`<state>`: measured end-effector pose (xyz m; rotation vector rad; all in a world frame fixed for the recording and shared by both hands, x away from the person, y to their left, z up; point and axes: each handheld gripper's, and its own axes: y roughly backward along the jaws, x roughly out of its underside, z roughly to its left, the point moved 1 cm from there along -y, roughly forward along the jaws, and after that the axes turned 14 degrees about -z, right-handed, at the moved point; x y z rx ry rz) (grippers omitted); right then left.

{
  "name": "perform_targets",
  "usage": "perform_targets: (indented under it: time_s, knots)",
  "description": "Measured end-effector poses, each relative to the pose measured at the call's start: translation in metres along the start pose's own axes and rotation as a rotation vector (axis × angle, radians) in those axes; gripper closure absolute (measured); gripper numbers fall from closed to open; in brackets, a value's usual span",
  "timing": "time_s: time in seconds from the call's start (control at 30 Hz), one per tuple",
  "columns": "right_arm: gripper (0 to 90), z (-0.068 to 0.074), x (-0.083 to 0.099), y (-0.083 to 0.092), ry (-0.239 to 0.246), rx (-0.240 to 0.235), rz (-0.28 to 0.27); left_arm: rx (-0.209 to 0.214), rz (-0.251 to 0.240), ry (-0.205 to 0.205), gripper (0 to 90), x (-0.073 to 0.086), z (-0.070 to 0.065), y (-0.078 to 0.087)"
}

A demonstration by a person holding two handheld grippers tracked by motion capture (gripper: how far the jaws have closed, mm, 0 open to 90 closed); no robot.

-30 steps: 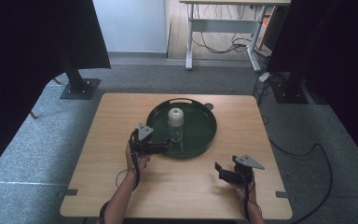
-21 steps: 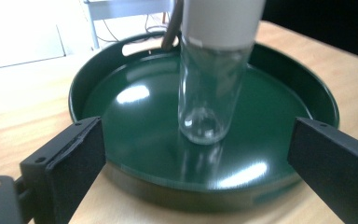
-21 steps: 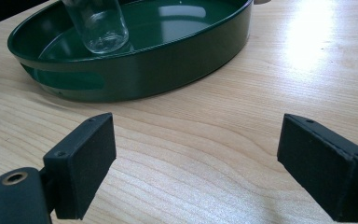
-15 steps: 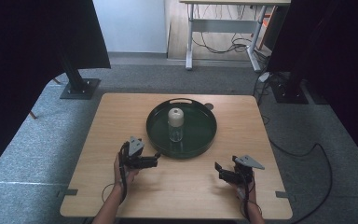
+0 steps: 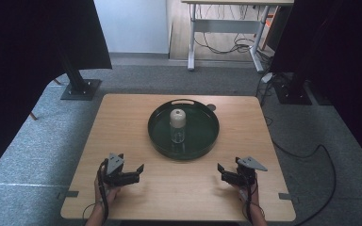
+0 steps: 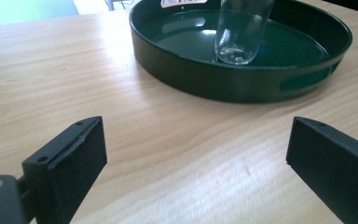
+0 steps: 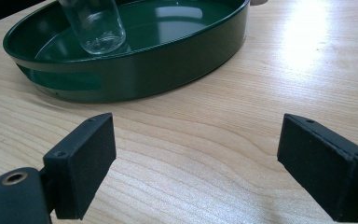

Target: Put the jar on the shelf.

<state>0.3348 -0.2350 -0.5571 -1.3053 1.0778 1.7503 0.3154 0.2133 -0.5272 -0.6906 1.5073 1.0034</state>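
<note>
Wooden table (image 5: 122, 122) carries a green tray (image 5: 207, 141) holding a glass jar (image 5: 177, 126), ahead of both empty, wide-spread grippers: left gripper (image 5: 139, 172), right gripper (image 5: 220, 172).

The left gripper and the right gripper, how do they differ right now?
The left gripper rests near the table's left front corner; the right gripper near its right front. The left one's jaws point right toward the round dark green tray, the right one's point left toward it. Both are open, empty, and clear of the tray.
</note>
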Motion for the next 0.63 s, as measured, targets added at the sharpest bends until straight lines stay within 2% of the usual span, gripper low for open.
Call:
perform_targets:
  time_s: [0.23,0.3,0.43,0.63]
  knots:
    - [11.2,0.001,0.0,0.0,0.002,0.004,0.002,0.013,0.014,0.015,4.4,0.013,0.002,0.005]
    - [11.2,0.001,0.0,0.0,0.007,0.003,0.003,0.009,0.021,-0.001,4.0,0.014,0.003,0.005]
    - [11.3,0.001,0.0,-0.001,0.009,0.001,0.007,0.007,0.017,0.017,4.2,0.015,0.006,0.006]
    - [11.2,0.001,0.0,0.0,0.001,0.003,0.004,0.014,0.023,0.02,4.3,0.016,0.009,0.005]
